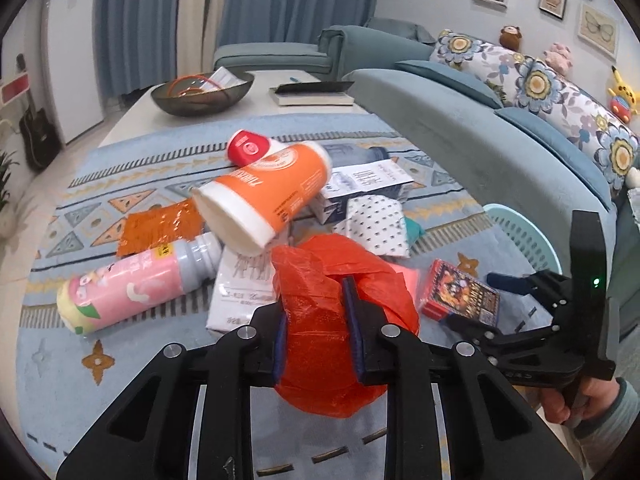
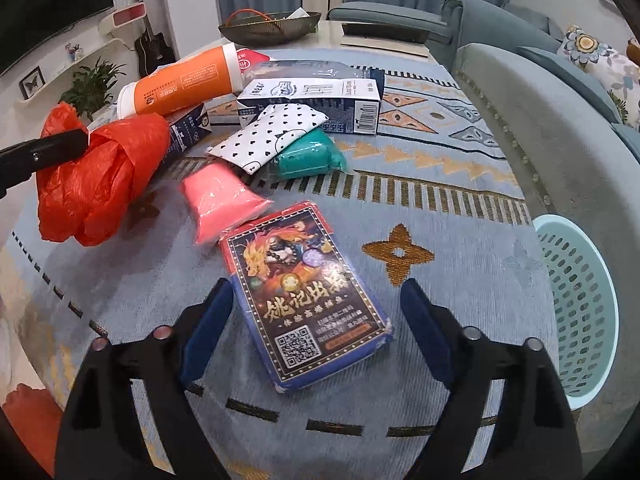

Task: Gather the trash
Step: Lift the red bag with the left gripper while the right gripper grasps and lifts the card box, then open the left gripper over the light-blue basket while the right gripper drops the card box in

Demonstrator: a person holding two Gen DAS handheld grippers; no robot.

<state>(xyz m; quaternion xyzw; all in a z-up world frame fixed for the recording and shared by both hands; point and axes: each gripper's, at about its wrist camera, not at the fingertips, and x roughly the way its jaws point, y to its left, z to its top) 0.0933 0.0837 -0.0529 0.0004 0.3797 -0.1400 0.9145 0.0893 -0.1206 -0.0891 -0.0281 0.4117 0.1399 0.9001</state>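
Observation:
My left gripper (image 1: 318, 300) is shut on a crumpled red plastic bag (image 1: 320, 344), held just above the rug; the bag also shows in the right wrist view (image 2: 100, 176). My right gripper (image 2: 316, 308) is open, its fingers either side of a small card box (image 2: 308, 312) with a dragon print lying on the rug; the box also shows in the left wrist view (image 1: 460, 296). A heap of trash lies beyond: an orange paper cup (image 1: 264, 196), a pink bottle (image 1: 132, 284), milk cartons (image 2: 316, 100), a dotted pouch (image 2: 268, 136), a pink cup (image 2: 220, 204).
A pale green basket (image 2: 580, 308) stands at the right by the blue sofa (image 1: 480, 140). A white coffee table (image 1: 132, 120) behind the heap carries a dark bowl (image 1: 202, 94) and a book (image 1: 312, 94). The patterned rug (image 2: 440, 216) spreads underneath.

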